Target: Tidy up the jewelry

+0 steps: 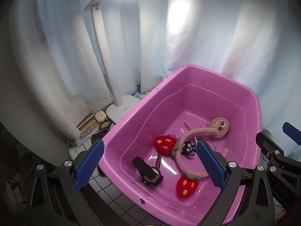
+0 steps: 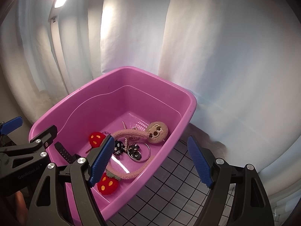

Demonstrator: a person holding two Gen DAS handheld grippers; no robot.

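A pink plastic tub (image 1: 131, 113) (image 2: 112, 75) holds the jewelry. Inside lie a black watch (image 1: 148, 171), a pink fuzzy headband (image 1: 180, 162) (image 2: 129, 175) with two red strawberry plushes (image 1: 165, 144) (image 2: 108, 183), a sloth-face plush (image 1: 219, 127) (image 2: 157, 131), black dotted bows (image 2: 135, 150), a silver bangle (image 2: 148, 150) and a pearl strand (image 2: 125, 130). My left gripper (image 1: 150, 143) hovers open over the tub's near-left side. My right gripper (image 2: 150, 139) hangs open over the near-right rim. Neither holds anything.
The tub stands on a grid-patterned cloth (image 2: 169, 188). Left of it are a white desk lamp's base (image 1: 122, 107), a small beige case (image 1: 100, 116) and a printed box (image 1: 88, 130). White curtains (image 1: 188, 37) close off the back and right.
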